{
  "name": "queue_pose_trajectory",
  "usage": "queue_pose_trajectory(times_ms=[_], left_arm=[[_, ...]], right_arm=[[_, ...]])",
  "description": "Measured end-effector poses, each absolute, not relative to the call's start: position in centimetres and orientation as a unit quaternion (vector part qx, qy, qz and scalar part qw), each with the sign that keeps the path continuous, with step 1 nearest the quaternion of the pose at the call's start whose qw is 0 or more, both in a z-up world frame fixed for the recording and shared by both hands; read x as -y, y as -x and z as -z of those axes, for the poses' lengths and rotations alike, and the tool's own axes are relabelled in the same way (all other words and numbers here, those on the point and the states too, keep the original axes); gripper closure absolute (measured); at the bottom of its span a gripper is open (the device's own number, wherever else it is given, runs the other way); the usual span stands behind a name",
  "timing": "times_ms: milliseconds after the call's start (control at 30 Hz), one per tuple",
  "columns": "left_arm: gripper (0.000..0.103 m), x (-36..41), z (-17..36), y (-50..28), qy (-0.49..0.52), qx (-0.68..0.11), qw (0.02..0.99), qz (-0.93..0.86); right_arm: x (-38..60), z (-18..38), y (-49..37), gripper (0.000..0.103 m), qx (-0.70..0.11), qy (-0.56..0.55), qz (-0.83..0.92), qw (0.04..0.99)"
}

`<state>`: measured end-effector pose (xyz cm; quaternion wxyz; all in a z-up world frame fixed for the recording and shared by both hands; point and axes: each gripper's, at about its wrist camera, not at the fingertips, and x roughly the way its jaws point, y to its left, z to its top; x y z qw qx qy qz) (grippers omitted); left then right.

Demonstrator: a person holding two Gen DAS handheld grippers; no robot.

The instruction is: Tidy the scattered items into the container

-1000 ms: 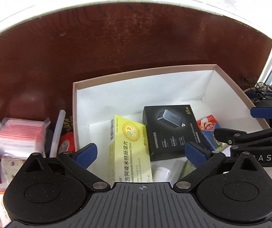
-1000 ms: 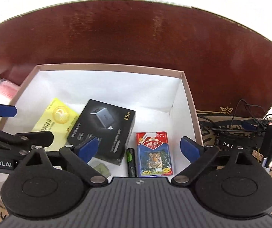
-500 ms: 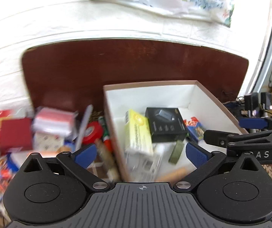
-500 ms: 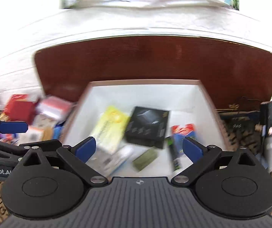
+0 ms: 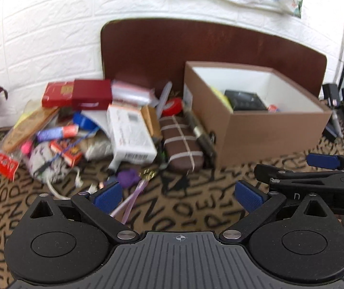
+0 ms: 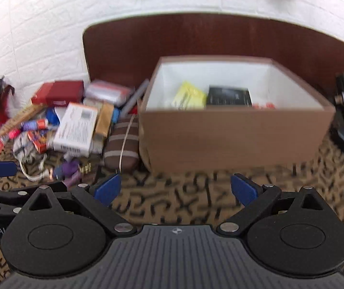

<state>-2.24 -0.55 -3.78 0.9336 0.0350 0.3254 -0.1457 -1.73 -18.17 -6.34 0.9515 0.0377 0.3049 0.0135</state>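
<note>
Both the left gripper [image 5: 180, 193] and the right gripper [image 6: 175, 187] hang low over the patterned cloth with fingers spread wide and nothing between them; the brown box [image 5: 265, 132] stands at the centre right of the frame, some packets already inside. The scattered pile [image 5: 95, 130] lies at the left, just beside the box wall. I judge the next pick best taken from the pile's near edge (the white carton [image 5: 131, 134] lies on top); approach from above, closing across its narrow side.

A: What do the grippers look like?
B: The left gripper [image 5: 178, 195] and right gripper [image 6: 175, 187] match: black linkage arms, blue pads, silver pivot screws, ribbed grey housing with round discs.
</note>
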Motion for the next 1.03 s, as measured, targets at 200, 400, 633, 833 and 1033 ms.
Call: queue_pose_trajectory(times_ms=[200,400,633,833,1033], left_arm=[[0.000,0.2,5.0,2.9,-0.030,-0.338,0.928,0.153],[0.000,0.7,4.8,3.0,-0.036,-0.337,0.927,0.161],[0.000,2.6,4.2,2.5,-0.051,-0.336,0.926,0.163],[0.000,5.4,2.8,2.5,-0.070,-0.303,0.930,0.194],[0.000,6.6,2.3,2.0,-0.040,-0.306,0.928,0.211]], right_arm=[[17.7,7.3,3.0,0.004,-0.320,-0.029,0.007,0.947],[17.9,7.1,3.6,0.004,-0.315,-0.021,0.018,0.949],[19.1,6.0,4.2,0.003,-0.289,0.016,0.035,0.957],[21.6,4.7,4.8,0.002,-0.268,0.021,0.059,0.961],[23.1,5.1,4.5,0.002,-0.280,0.009,0.064,0.958]])
